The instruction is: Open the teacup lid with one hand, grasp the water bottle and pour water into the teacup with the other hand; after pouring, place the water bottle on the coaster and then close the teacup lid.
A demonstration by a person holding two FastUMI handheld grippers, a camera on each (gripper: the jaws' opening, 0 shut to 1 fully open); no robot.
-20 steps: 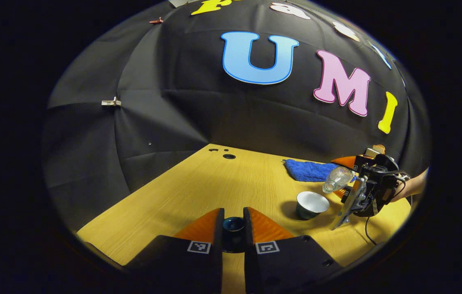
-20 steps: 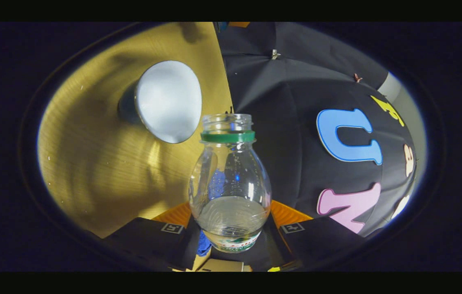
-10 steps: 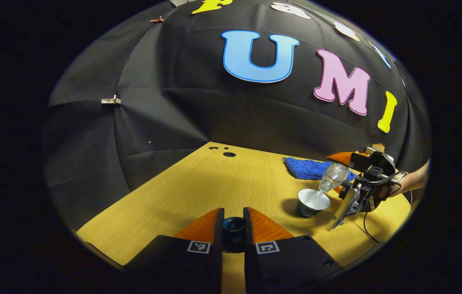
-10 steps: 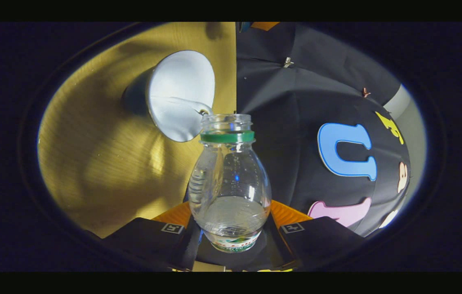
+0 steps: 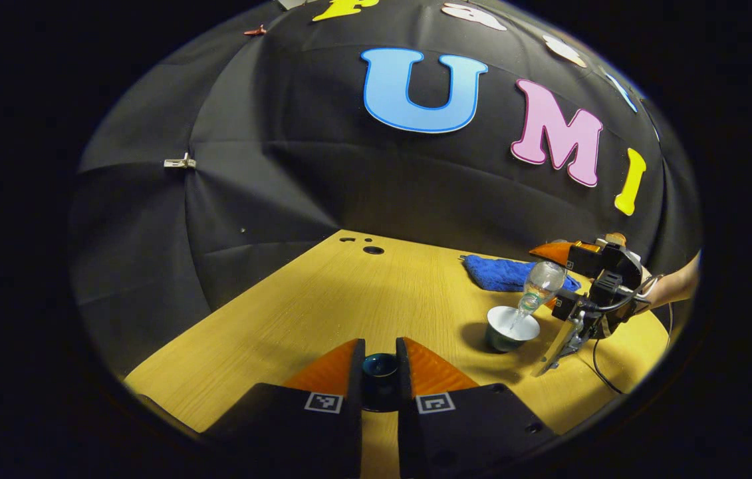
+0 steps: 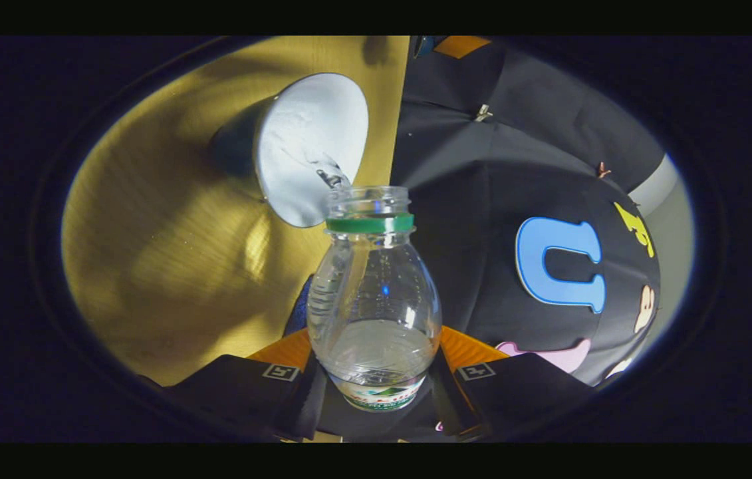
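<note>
- Teacup (image 5: 512, 328) stands uncovered on the wooden worktop (image 5: 349, 299), just in front of a blue cloth (image 5: 502, 274); in the right gripper view I see its pale inside (image 6: 312, 143) with a thin stream of water running into it.
- Lid step looks done: my left tongs (image 5: 380, 372) are closed on the dark teacup lid (image 5: 380, 367), held low over the near worktop and well apart from the cup.
- Pouring is under way: my right tongs (image 6: 376, 382) grip the water bottle (image 6: 374, 313) at its lower body, both fingers pressed on it.
- From the left gripper view the bottle (image 5: 538, 287) is tipped mouth-down toward the cup, with the right tongs (image 5: 562, 303) and a forearm (image 5: 675, 289) behind it.
- Some water sits in the bottle; I cannot tell how full the cup is.
- I judge the task to be roughly at its midpoint.
- Left to do: right the bottle, set it on the coaster, then bring the lid back onto the cup.
- I cannot pick out the coaster for certain; the spot beyond the right tongs is largely hidden.
</note>
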